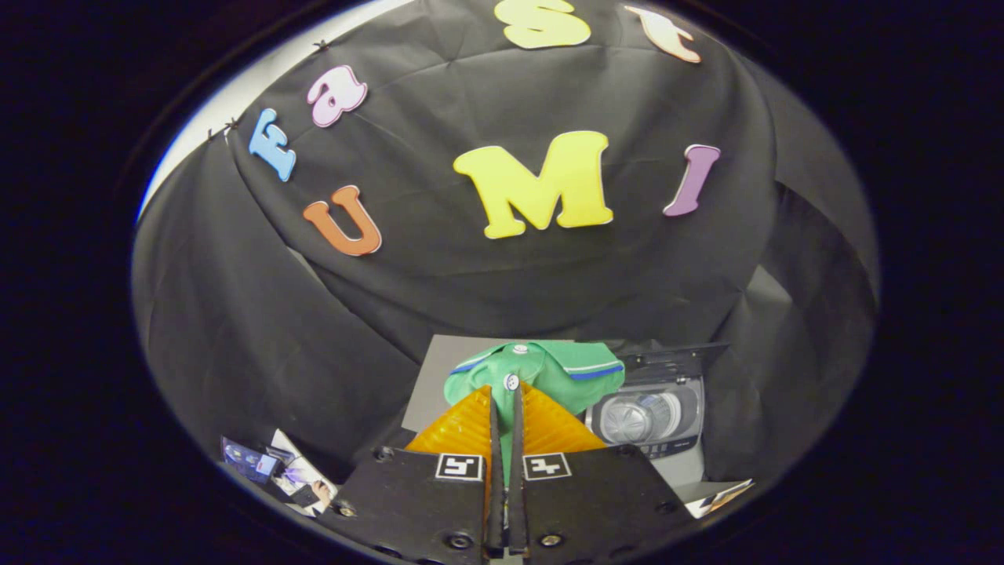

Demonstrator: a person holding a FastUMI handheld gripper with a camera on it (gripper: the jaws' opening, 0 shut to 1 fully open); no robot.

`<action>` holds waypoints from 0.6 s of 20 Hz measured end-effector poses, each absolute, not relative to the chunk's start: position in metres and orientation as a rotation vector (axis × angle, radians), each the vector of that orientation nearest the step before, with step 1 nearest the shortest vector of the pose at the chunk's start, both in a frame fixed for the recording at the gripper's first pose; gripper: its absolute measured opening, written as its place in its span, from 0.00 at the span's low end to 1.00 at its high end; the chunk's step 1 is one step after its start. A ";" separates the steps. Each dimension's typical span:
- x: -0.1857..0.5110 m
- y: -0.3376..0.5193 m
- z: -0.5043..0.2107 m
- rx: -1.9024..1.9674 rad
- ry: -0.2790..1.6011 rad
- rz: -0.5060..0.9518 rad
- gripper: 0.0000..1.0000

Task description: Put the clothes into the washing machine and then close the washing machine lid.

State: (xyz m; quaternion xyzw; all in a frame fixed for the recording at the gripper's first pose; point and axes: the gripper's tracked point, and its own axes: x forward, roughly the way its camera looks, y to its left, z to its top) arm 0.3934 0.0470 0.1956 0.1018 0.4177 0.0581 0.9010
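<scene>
Black cloth walls the booth all round, draped in folds, with a pale strip of ceiling or wall showing above it at one side.

Item: my tool [507, 400]. Its two fingers [463, 428] stand nearly together, a narrow slit between them, and green cloth shows in that slit. Both fingers press on the garment at the tips; the tool is clenched on it.

Item: green shirt [541, 369]. Polo type, with a collar edged in blue and white and small white buttons down the front. It is bunched and gripped at the placket, one button sitting right at my fingertips. The rest of the cloth bulges just ahead of the fingers and spreads to either side above them.

Item: toy washing machine [651, 416]. Grey, top-loading, standing beyond the fingers and to the right of the shirt. Its lid [678, 361] is up, and the round drum opening shows pale and ribbed. The shirt's right edge overlaps the machine's left side in my view; whether they touch I cannot tell.

Item: bench [431, 377]. Grey surface, visible behind the shirt on the left.

Item: printed cards or papers [274, 467], lying low to the left of the fingers, and another sheet [718, 496] low to the right.
</scene>
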 end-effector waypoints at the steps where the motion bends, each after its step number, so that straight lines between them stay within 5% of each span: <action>1: 0.390 0.036 0.195 0.216 0.860 0.113 0.06; 12: 0.376 -0.087 0.133 0.277 0.878 0.054 0.06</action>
